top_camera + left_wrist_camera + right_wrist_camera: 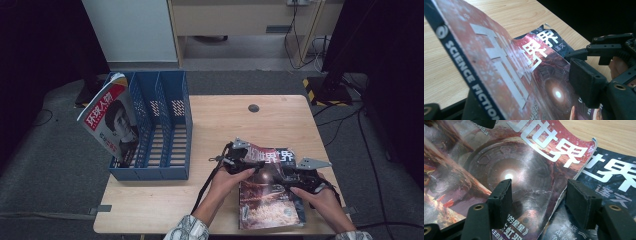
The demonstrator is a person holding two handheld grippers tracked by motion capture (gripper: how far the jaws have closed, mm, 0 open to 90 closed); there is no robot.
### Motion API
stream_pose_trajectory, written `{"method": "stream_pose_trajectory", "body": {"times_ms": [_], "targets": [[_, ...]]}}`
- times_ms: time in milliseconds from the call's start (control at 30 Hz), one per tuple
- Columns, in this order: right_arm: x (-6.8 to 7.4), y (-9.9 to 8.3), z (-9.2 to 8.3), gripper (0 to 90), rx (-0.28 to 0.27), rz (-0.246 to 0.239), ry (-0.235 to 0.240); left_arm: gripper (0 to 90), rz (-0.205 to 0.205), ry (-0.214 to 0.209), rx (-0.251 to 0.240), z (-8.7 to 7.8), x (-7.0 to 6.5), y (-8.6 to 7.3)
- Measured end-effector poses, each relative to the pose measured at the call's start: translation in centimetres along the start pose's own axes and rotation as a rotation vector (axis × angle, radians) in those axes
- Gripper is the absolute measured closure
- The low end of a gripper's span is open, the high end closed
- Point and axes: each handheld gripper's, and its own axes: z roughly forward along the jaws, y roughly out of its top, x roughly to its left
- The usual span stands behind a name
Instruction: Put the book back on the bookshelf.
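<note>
straddling the curled edge of a glossy red science fiction magazine [529, 170] with right gripper [537, 195] pads half spread, not pressing; beneath, a darker blue issue [614, 177]. left gripper [239, 161] half spread at the lifted spine, grip unclear.

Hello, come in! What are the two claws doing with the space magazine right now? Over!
Left claw at top magazine's spine edge, grip unclear. Right claw open, straddling its other edge. Second magazine underneath. Blue rack away to the left, nothing blocking.

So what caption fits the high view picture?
Two hand-held grippers lift a red science-fiction magazine beside a blue plastic file rack.
</note>
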Motion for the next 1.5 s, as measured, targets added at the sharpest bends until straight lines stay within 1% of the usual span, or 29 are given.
{"method": "stream_pose_trajectory", "body": {"times_ms": [100, 133, 267, 300, 367, 400, 500, 533, 600, 633, 700, 733, 767, 800, 833, 867, 900, 933, 967, 1033, 1067, 1100, 1167, 1233, 1267, 1300, 1400, 1433, 1500], "targets": [[0.0, 0.0, 0.1, 36.2, 0.010, 0.004, -0.004, 50.3, -0.018, 0.019, -0.008, -0.1, -0.1, 0.1], [0.0, -0.1, 0.1, 35.8, 0.015, -0.004, -0.006, 54.1, -0.019, 0.026, -0.016, -0.2, -0.1, 0.1], [0.1, 0.0, 0.1, 34.6, 0.018, -0.003, -0.005, 63.5, -0.021, 0.031, -0.036, -0.4, -0.3, 0.2], [0.1, 0.0, 0.1, 33.6, 0.023, -0.011, -0.004, 66.0, -0.018, 0.034, -0.055, -0.6, -0.4, 0.3], [0.1, 0.0, 0.1, 31.4, 0.022, -0.003, 0.002, 69.9, -0.017, 0.031, -0.066, -0.8, -0.3, 0.4], [0.1, 0.0, 0.1, 29.7, 0.025, -0.002, 0.004, 71.6, -0.020, 0.031, -0.085, -1.0, -0.5, 0.5], [0.1, 0.1, 0.1, 26.8, 0.028, 0.011, 0.009, 75.0, -0.013, 0.028, -0.101, -1.2, -0.6, 0.6], [0.0, 0.1, 0.1, 22.1, 0.026, 0.017, 0.003, 76.1, -0.010, 0.024, -0.115, -1.3, -0.8, 0.6], [-0.1, 0.1, 0.2, 20.2, 0.024, 0.015, -0.001, 76.9, -0.004, 0.018, -0.122, -1.4, -0.8, 0.6], [-0.3, 0.1, 0.1, 15.4, 0.023, 0.030, -0.004, 77.6, 0.003, 0.014, -0.131, -1.5, -1.0, 0.7], [-0.5, 0.1, 0.1, 14.0, 0.023, 0.042, 0.003, 78.2, 0.009, 0.009, -0.137, -1.6, -1.0, 0.7], [-0.6, 0.1, 0.1, 12.6, 0.023, 0.042, 0.004, 78.3, 0.027, 0.001, -0.149, -1.7, -1.3, 0.8], [-0.6, 0.1, 0.1, 12.6, 0.023, 0.042, 0.004, 78.5, 0.027, 0.001, -0.149, -1.7, -1.3, 0.8], [-0.7, 0.2, 0.1, 9.5, 0.023, 0.053, 0.017, 78.7, 0.042, -0.008, -0.155, -1.9, -1.5, 0.9], [-0.7, 0.2, 0.1, 9.5, 0.023, 0.053, 0.017, 78.8, 0.042, -0.008, -0.155, -1.9, -1.5, 0.9], [-0.9, 0.2, 0.2, 6.8, 0.027, 0.054, 0.046, 78.9, 0.057, -0.012, -0.158, -2.1, -1.7, 1.2], [-1.0, 0.2, 0.2, 6.3, 0.026, 0.061, 0.057, 79.0, 0.057, -0.012, -0.158, -2.1, -1.7, 1.2], [-1.2, 0.3, 0.1, 5.9, 0.026, 0.073, 0.070, 79.2, 0.078, -0.019, -0.169, -2.4, -2.0, 1.4], [-1.3, 0.3, 0.2, 5.5, 0.019, 0.084, 0.083, 79.3, 0.087, -0.021, -0.169, -2.5, -2.2, 1.6], [-1.4, 0.3, 0.1, 5.4, 0.019, 0.094, 0.096, 79.7, 0.092, -0.025, -0.171, -2.7, -2.3, 1.7], [-1.6, 0.3, 0.2, 5.9, 0.013, 0.104, 0.114, 79.8, 0.112, -0.032, -0.178, -2.9, -2.6, 2.0], [-1.6, 0.3, 0.2, 6.2, 0.011, 0.102, 0.122, 80.0, 0.112, -0.032, -0.178, -2.9, -2.6, 2.0], [-1.5, 0.3, 0.3, 7.4, 0.014, 0.102, 0.143, 80.3, 0.135, -0.040, -0.184, -3.1, -2.9, 2.4], [-1.5, 0.3, 0.4, 7.5, 0.012, 0.095, 0.159, 80.7, 0.146, -0.050, -0.193, -3.3, -3.1, 2.6], [-1.5, 0.3, 0.4, 7.5, 0.012, 0.095, 0.159, 80.8, 0.146, -0.050, -0.193, -3.3, -3.1, 2.6], [-1.4, 0.3, 0.5, 8.9, 0.010, 0.098, 0.180, 80.9, 0.153, -0.051, -0.195, -3.3, -3.2, 2.7], [-1.3, 0.3, 0.5, 12.1, 0.013, 0.099, 0.203, 81.1, 0.164, -0.057, -0.201, -3.4, -3.5, 2.9], [-1.2, 0.3, 0.6, 16.1, 0.015, 0.097, 0.229, 81.3, 0.171, -0.061, -0.206, -3.5, -3.5, 2.9], [-1.1, 0.3, 0.6, 19.1, 0.019, 0.094, 0.254, 81.4, 0.178, -0.064, -0.208, -3.5, -3.6, 3.1]]}}
